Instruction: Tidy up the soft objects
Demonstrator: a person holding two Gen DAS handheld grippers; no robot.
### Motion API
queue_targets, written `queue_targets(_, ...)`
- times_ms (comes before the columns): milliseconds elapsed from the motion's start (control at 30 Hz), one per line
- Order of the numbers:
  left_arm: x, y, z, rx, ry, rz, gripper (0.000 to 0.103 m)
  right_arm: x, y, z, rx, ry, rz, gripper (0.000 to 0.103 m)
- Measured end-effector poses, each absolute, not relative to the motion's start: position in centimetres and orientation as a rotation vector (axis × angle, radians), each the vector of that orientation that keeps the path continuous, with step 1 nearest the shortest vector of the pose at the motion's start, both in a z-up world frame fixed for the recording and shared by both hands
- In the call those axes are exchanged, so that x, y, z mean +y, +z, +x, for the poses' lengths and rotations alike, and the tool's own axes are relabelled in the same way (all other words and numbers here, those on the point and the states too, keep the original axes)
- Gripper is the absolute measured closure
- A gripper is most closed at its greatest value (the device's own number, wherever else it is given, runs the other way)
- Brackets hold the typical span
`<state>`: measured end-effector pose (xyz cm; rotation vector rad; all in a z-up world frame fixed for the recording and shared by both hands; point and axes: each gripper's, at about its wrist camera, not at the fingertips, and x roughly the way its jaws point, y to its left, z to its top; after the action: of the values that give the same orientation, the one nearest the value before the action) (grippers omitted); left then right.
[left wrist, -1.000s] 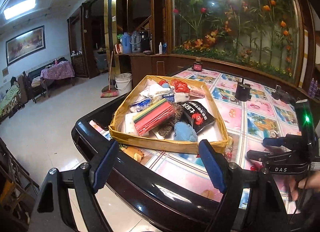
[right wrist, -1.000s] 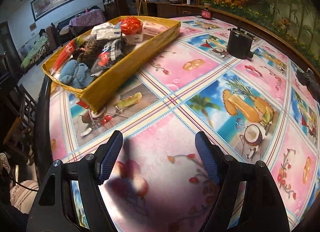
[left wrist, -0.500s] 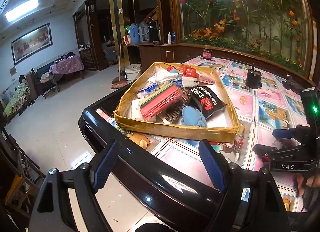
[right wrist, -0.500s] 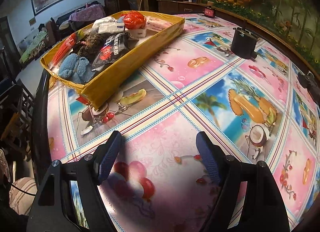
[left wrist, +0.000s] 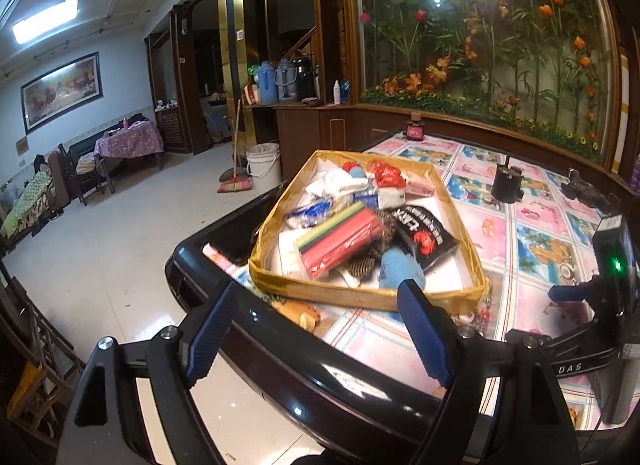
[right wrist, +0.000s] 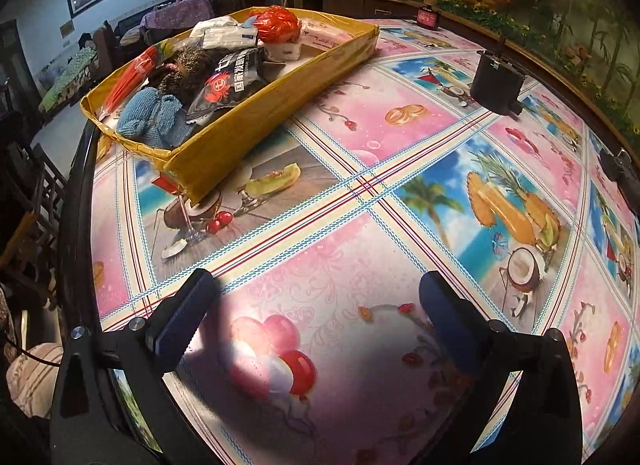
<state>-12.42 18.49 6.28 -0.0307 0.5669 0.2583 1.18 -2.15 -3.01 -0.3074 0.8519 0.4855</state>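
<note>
Holding both grippers, left [left wrist: 316, 329] and right [right wrist: 316, 313], spread wide and empty, we list: soft objects [right wrist: 168, 77], mixed, heaped inside yellow tray [right wrist: 256, 121] on table [right wrist: 360, 257]. Stage: heaped before sorting, or gathered after; we cannot tell.
</note>
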Motion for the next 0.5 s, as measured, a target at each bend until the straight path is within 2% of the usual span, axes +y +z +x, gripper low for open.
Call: queue_targets(500,19.9,8.7,-7.2,0.515,0.072,0.022,0.021,-2.1,-3.0,1.2,0.852,0.486,-0.307,0.0)
